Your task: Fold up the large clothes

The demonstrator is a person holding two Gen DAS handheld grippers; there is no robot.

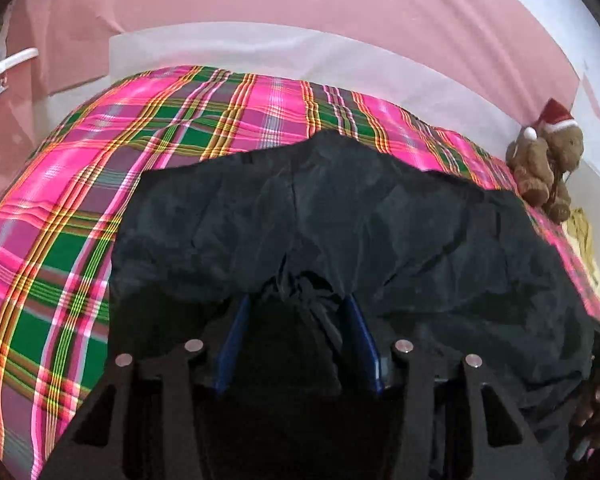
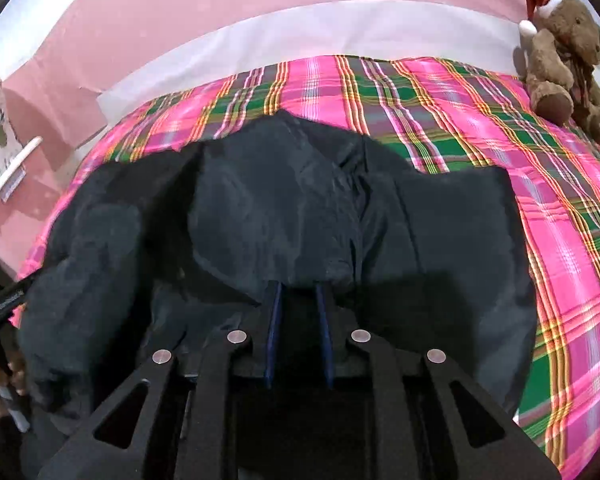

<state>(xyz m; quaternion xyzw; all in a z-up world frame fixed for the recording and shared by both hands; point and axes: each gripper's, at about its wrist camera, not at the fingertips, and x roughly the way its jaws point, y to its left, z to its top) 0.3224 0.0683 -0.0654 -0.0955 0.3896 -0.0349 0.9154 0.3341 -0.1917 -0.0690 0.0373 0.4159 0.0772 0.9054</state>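
- The dark garment point(image 1: 340, 216) is a large black, slightly shiny piece with soft creases, spread mostly flat on the plaid-covered bed.
- Its far edge rises to a blunt peak toward 12 o'clock, with the sides sloping down toward 9 and 3 o'clock.
- A seam runs from that peak toward 6 o'clock.
- At the near edge, around 6 o'clock, the cloth is bunched into a gathered knot of folds.
- In the right wrist view the left portion lies rumpled and doubled over toward 8 o'clock.
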